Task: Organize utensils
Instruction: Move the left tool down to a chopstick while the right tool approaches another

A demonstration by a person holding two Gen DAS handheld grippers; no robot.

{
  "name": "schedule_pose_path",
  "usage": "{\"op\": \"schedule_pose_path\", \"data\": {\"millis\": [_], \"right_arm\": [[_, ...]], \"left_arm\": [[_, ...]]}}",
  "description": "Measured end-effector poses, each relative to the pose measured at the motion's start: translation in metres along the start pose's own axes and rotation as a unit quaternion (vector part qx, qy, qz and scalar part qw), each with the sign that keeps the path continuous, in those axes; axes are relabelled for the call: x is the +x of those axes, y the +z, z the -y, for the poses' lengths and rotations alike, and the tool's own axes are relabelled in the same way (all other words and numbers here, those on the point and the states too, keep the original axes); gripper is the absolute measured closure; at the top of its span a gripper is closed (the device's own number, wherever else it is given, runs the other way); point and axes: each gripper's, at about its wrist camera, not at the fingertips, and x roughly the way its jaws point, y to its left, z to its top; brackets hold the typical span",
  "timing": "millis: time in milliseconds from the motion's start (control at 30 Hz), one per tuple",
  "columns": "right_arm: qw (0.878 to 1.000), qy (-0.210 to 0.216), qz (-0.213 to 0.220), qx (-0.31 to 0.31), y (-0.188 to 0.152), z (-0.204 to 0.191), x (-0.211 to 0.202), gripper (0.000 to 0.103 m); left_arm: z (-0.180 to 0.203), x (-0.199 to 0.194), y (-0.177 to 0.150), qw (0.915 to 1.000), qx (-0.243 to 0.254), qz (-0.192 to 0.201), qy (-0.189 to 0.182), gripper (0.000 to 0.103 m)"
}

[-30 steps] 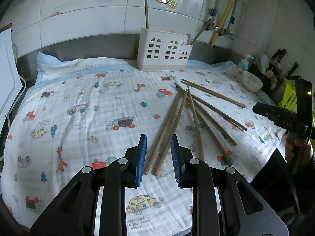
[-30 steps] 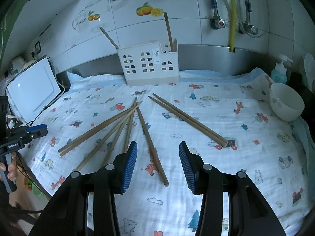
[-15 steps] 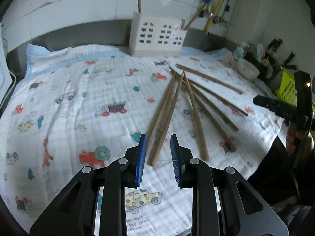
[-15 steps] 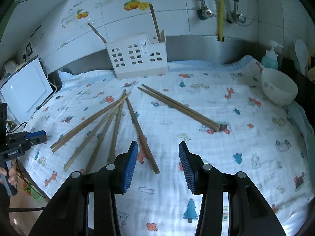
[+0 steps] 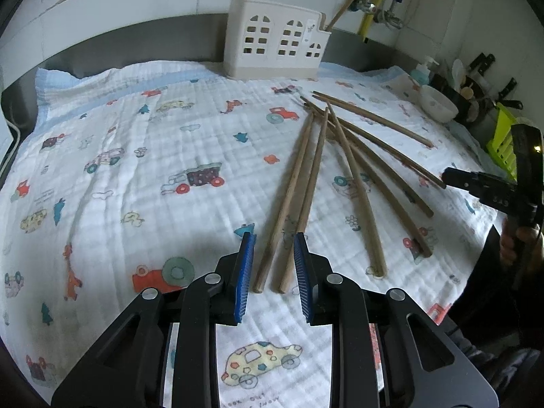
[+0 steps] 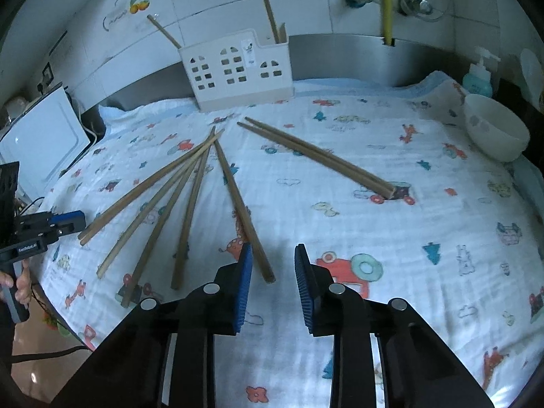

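**Both grippers low over the chopsticks, nothing gripped**

My left gripper (image 5: 272, 265): jaws narrow and they've just been closing a little more. The near ends of two long brown wooden chopsticks (image 5: 292, 197) lie side by side on the cloth in the gap between the blue ribbed pads (image 5: 243, 282). Pads not pressing on them, so no grip.

My right gripper (image 6: 272, 272): jaws have just closed in a good deal, now a narrow gap. The near end of a single brown wooden chopstick (image 6: 243, 210) sits just inside the left pad, lying flat on the cloth. Can't tell if that pad touches it; it's not clamped.

Other loose chopsticks: four fanned out to the left in the right wrist view (image 6: 163, 204), tips converging toward the back, plus a pair (image 6: 316, 156) lying together further right, well apart from the fan.

All on a white muslin cloth printed with cars and animals (image 5: 136, 170) covering the surface. White plastic utensil holder with window cutouts (image 6: 238, 71) stands at the back against the tiled wall, two chopsticks already upright in it. White ceramic bowl (image 6: 493, 132) at the cloth's right edge.
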Motion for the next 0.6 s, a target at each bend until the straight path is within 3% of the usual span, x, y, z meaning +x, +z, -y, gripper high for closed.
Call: {"op": "schedule_pose_path", "data": {"millis": [300,600], "right_arm": [[1.000,0.005,-0.011,-0.007,0.000,-0.004,0.015,0.089],[1.000,0.004,-0.011,-0.008,0.001,-0.003,0.015,0.089]], "left_arm": [[0.001,0.009,-0.002,0.9999,0.013,-0.009,-0.003,0.083],[-0.013,0.011,0.003,0.9999,-0.008,-0.007,-0.013,0.083]]}}
